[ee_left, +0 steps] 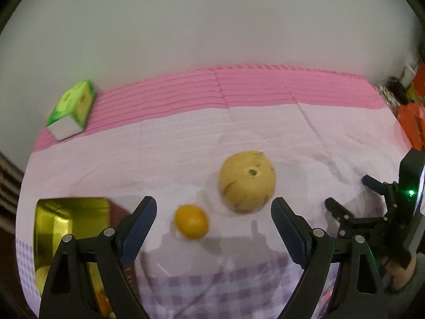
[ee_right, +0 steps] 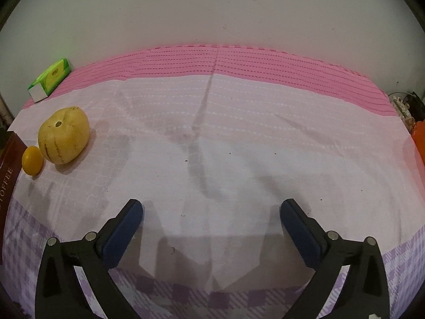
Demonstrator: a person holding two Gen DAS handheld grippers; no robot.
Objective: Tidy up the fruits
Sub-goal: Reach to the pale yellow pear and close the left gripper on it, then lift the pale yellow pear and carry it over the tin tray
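Note:
A small orange (ee_left: 191, 225) lies on the pale cloth just ahead of my left gripper (ee_left: 213, 207), between the lines of its open fingers. A larger yellow melon (ee_left: 247, 182) sits beyond it, slightly right. Nothing is held. At the lower left an open gold tin (ee_left: 66, 220) holds some fruit, partly hidden by my left finger. My right gripper (ee_left: 349, 191) stands open at the right, apart from both fruits. In the right wrist view my right gripper (ee_right: 212, 207) is wide open over bare cloth, with the melon (ee_right: 63, 135) and orange (ee_right: 32, 163) far left.
A green tissue box (ee_left: 71, 109) (ee_right: 50, 79) lies at the back left on the pink stripe of the tablecloth (ee_right: 239, 138). The tin's brown side (ee_right: 9, 164) shows at the left edge. A white wall stands behind. Orange and dark clutter (ee_left: 409, 111) sits off the right.

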